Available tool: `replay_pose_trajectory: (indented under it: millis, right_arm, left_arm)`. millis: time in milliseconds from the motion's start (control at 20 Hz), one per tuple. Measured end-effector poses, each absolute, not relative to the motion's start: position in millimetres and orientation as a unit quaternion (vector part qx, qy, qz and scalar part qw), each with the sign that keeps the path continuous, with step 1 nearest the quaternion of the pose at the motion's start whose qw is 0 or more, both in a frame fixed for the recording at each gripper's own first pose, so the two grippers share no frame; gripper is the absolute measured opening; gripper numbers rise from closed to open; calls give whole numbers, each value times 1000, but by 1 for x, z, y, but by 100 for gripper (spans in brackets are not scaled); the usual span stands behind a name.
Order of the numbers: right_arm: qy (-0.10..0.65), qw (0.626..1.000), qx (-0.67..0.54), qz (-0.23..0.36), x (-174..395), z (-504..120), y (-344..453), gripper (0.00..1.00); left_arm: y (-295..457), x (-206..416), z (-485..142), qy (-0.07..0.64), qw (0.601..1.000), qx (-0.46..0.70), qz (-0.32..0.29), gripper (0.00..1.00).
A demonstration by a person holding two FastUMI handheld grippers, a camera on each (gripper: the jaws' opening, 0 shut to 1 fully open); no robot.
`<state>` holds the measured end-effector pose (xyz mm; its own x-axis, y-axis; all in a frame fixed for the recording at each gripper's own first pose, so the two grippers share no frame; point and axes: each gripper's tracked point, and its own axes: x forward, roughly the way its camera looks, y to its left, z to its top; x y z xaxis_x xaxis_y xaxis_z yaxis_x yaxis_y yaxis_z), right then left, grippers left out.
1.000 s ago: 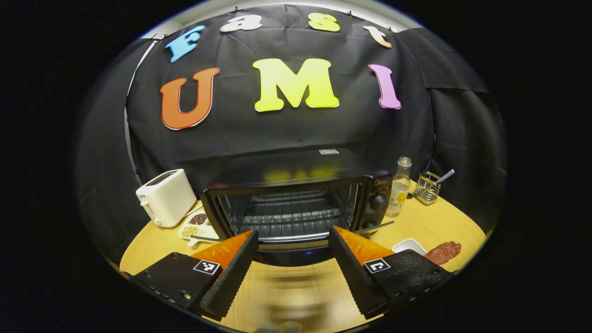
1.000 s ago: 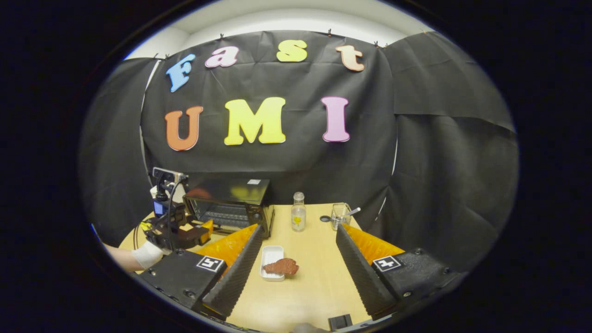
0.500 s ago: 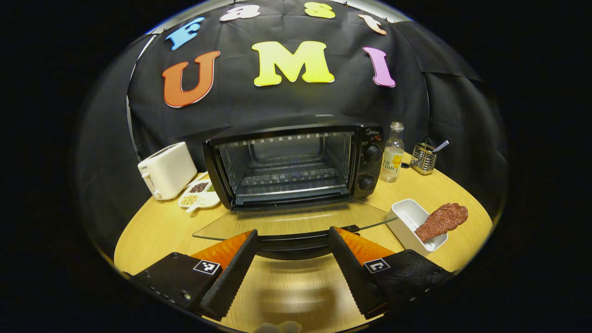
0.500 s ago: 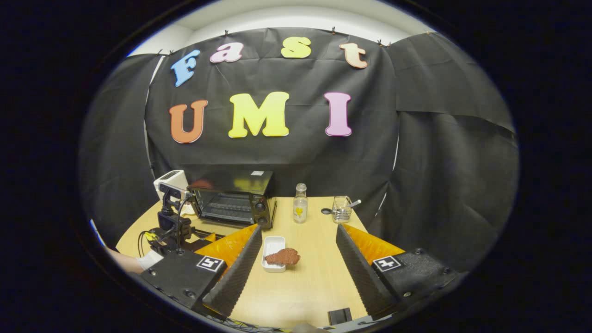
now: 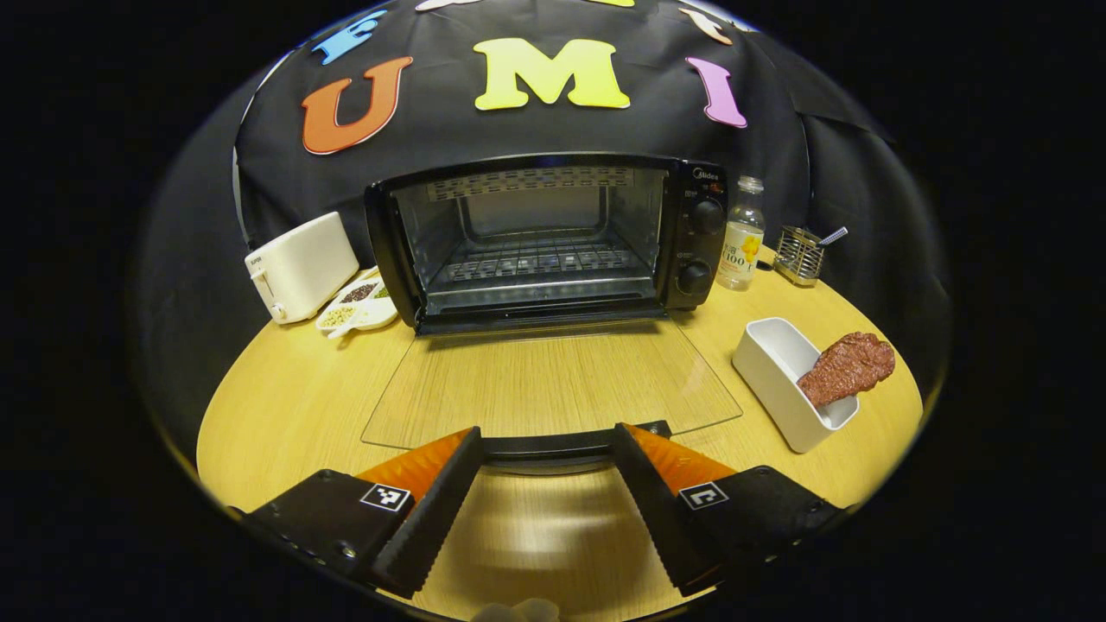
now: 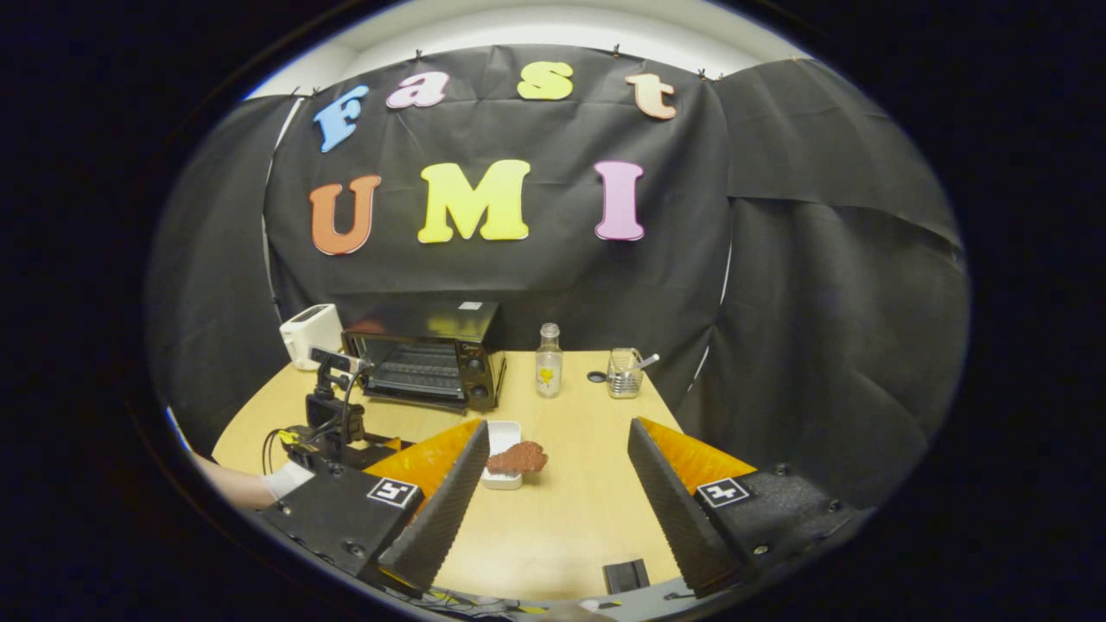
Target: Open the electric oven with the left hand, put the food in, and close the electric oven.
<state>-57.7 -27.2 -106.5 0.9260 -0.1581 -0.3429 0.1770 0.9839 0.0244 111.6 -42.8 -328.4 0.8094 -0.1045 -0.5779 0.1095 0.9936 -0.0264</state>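
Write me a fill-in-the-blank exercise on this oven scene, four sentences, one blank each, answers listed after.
1. The oven door is fully ____, lying flat over the table.
2. The piece of meat rests on a white ____ to the right of the door.
3. Left of the oven stands a white ____.
4. The fingers of the left gripper stand ____, one on each side of the door's handle.

Missing words: open; dish; toaster; apart
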Motion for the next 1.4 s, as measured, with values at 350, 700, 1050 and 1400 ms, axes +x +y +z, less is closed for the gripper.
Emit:
replay_pose_trajectory:
  millis: [350,700,1050,1400]
  right_arm:
    - [187,978,29,-83,-51,-130,-37,100]
    - [231,971,45,-41,-5,-187,-42,100]
    - [312,943,110,25,70,-264,-36,91]
    - [400,879,238,107,103,-318,-19,58]
  left_arm:
    - [-38,103,-302,255,965,-2,-68,97]
    - [6,50,-233,195,979,-19,-52,97]
    - [47,6,-172,177,984,-25,7,97]
    - [43,-9,-159,180,980,-36,74,97]
